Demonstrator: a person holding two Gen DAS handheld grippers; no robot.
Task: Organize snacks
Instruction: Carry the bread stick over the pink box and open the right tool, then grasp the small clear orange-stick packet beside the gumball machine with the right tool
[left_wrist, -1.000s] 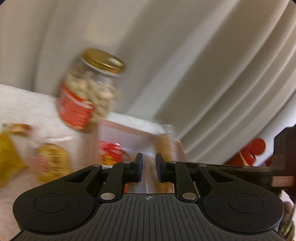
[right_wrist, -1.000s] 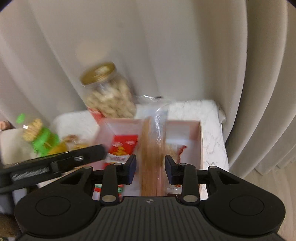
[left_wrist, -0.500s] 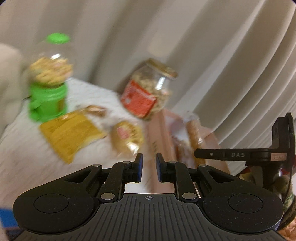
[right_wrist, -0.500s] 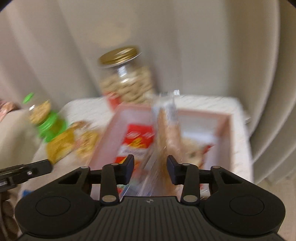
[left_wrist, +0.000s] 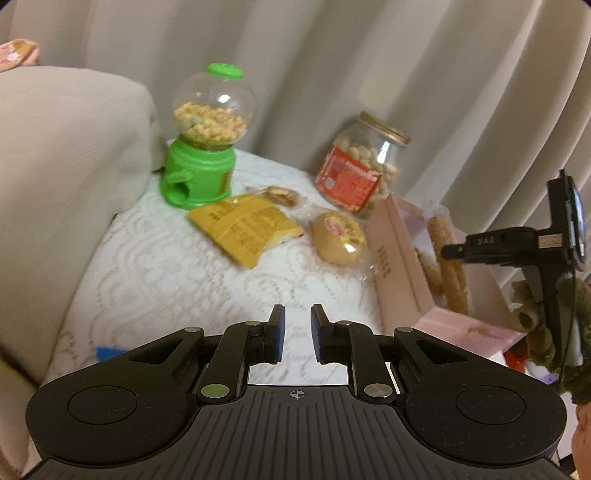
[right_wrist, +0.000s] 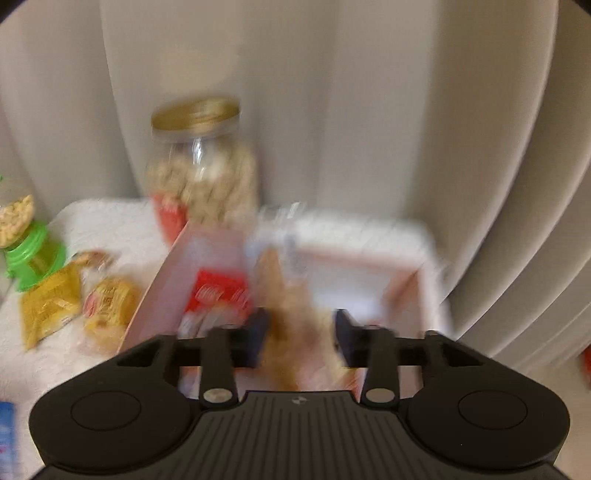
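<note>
A white cloth with a raised, wavy quilted pattern is covering the table (left_wrist: 177, 280), which is standing against pale pleated curtains (left_wrist: 424, 66). Toward the back, a green plastic dispenser (left_wrist: 201, 173) is carrying a clear round globe half full of pale pellets under a green cap, and a clear jar (left_wrist: 364, 164) with a gold screw lid and a red label is holding light, rounded nuts. Between them, a flat yellow foil packet (left_wrist: 245, 229) is lying on the cloth, with a small crinkled wrapper (left_wrist: 280, 195) just behind it and a round bun in clear film (left_wrist: 338, 238) just beside it. A pink cardboard box (left_wrist: 397, 258), rectangular and open-topped, is sitting at the table's right side beside the jar; a red packet (right_wrist: 218, 291) is lying inside it. The left gripper (left_wrist: 297, 338) is hovering above bare cloth, its blue-padded jaws standing a narrow gap apart and enclosing nothing. The right gripper (right_wrist: 299, 334) is pointing down into the box, its jaws closing with a long tan baked stick in clear wrapping (right_wrist: 291, 317) between them; motion blur is hiding whether the pads are pressing on it.
</note>
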